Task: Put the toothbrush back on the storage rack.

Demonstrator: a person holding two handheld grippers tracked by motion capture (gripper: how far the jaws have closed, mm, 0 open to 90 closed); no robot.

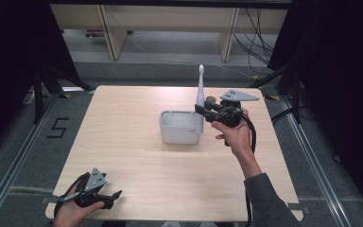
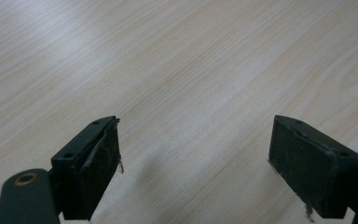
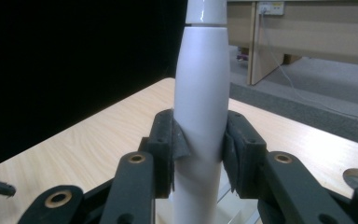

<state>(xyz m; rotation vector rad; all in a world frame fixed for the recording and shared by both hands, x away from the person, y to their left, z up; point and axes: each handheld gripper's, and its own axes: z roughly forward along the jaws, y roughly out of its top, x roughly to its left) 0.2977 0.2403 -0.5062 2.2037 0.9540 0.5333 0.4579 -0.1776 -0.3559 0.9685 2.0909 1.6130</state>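
Note:
A white electric toothbrush (image 1: pixel 201 94) stands upright at the right end of a white rectangular holder (image 1: pixel 180 126) in the middle of the table. My right gripper (image 1: pixel 200 110) is shut on the toothbrush's handle (image 3: pixel 200 93), both pads pressing its sides. Its slim neck and head rise above the gripper. My left gripper (image 1: pixel 118 194) rests near the table's front left corner, held in a hand. In the left gripper view its jaws stand wide apart over bare wood, and my left gripper (image 2: pixel 193 163) is open with nothing between the pads.
The light wood table (image 1: pixel 123 156) ends in dark floor on all sides. Desk legs and cables (image 1: pixel 255 42) lie beyond the far edge. A floor mark "5" (image 1: pixel 56 127) sits to the left. A forearm (image 1: pixel 260 189) crosses the table's right front.

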